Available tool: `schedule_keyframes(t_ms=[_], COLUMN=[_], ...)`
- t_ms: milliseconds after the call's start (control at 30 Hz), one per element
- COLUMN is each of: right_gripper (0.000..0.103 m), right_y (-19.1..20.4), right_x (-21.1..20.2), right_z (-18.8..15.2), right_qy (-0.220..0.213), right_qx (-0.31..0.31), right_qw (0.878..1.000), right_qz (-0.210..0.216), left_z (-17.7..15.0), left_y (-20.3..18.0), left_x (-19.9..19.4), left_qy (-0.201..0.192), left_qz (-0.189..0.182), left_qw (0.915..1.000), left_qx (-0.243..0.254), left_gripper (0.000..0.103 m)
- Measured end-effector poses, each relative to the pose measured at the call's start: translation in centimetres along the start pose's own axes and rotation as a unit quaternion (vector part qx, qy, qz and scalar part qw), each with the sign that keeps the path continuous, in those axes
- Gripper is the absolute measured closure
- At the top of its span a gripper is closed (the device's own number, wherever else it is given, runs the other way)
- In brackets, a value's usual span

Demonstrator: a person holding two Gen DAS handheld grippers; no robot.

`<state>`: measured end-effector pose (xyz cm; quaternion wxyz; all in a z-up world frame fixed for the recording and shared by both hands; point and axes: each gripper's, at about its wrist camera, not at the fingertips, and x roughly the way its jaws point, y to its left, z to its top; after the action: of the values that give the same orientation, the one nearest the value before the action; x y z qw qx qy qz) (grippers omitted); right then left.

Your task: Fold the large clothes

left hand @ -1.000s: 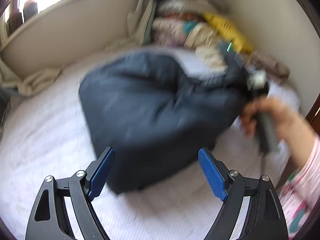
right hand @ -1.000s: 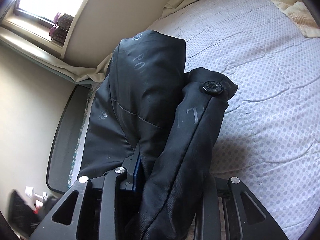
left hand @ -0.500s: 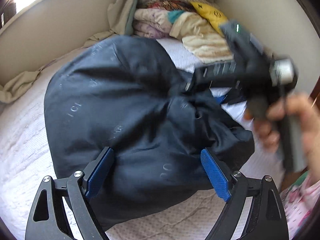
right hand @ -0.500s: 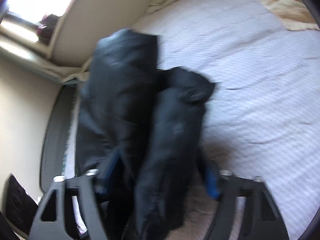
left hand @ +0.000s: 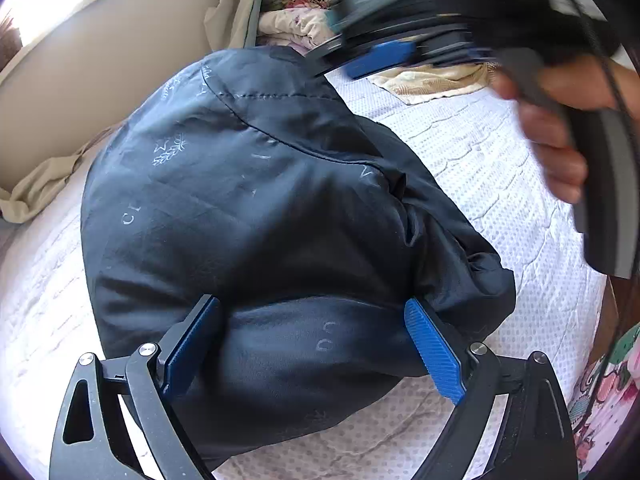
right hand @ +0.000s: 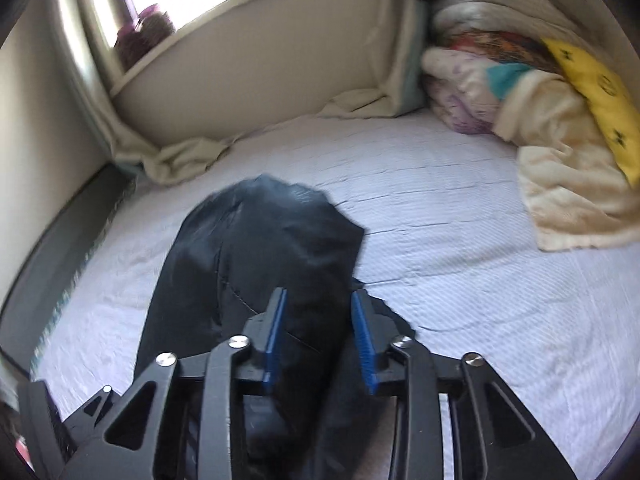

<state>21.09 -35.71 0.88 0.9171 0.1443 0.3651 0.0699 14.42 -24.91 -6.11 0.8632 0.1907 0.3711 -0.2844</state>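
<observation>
A dark navy padded jacket (left hand: 260,200) lies bunched on the white bedspread (left hand: 480,160). My left gripper (left hand: 310,304) is low over its near end. Its jaws are wide and still opening, and the jacket's near bulge sits between the blue pads. A hand (left hand: 560,152) holds my right gripper (left hand: 352,60), blurred, up in the air above the jacket's far edge. In the right wrist view the right gripper (right hand: 319,294) looks down on the jacket (right hand: 260,240). Its jaws are narrow and closing, with a gap left between the pads. No fabric looks pinched there.
A pile of folded bedding (right hand: 520,92) and a cream blanket (right hand: 568,184) fill the far right corner of the bed (right hand: 440,220). A beige wall with a window sill (right hand: 152,28) runs behind. The dark bed frame (right hand: 60,248) edges the left side.
My left gripper came forward and down until the jacket's near end sat between its jaws. My right gripper let go of the jacket fold, rose above the jacket, and its jaws narrowed again.
</observation>
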Motion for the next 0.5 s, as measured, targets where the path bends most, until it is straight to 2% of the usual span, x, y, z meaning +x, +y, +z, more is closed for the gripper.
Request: schedule_keyframes(t_ms=[67,167,267,500], right_gripper=[0.075,0.075,0.075,0.075], right_y=[1.3,1.9,0.7,-0.8], right_x=[2.2,4.8,7.5,11.9], right_z=[0.1,-0.6,-1.1,-2.1], right_qy=[0.023,0.066,0.105,0.148], right_qx=[-0.005,-0.006,0.009,0.017], right_qw=[1.0,0.998,0.994,0.988], right_qz=[0.006,-0.011,-0.014,-0.031], left_z=[-0.1,0.0,0.2,0.3], left_y=[0.1,0.2,0.3,0.3], left_x=[0.2,0.5,0.7,1.5], left_qy=[0.001,0.003,0.003,0.001], left_qz=[-0.003,-0.008,-0.012,-0.016], left_qw=[1.0,0.9999,0.9999,0.9998], left_qx=[-0.003,-0.007,-0.009,-0.008], left_gripper=[0.009,0.009,0.009,0.009])
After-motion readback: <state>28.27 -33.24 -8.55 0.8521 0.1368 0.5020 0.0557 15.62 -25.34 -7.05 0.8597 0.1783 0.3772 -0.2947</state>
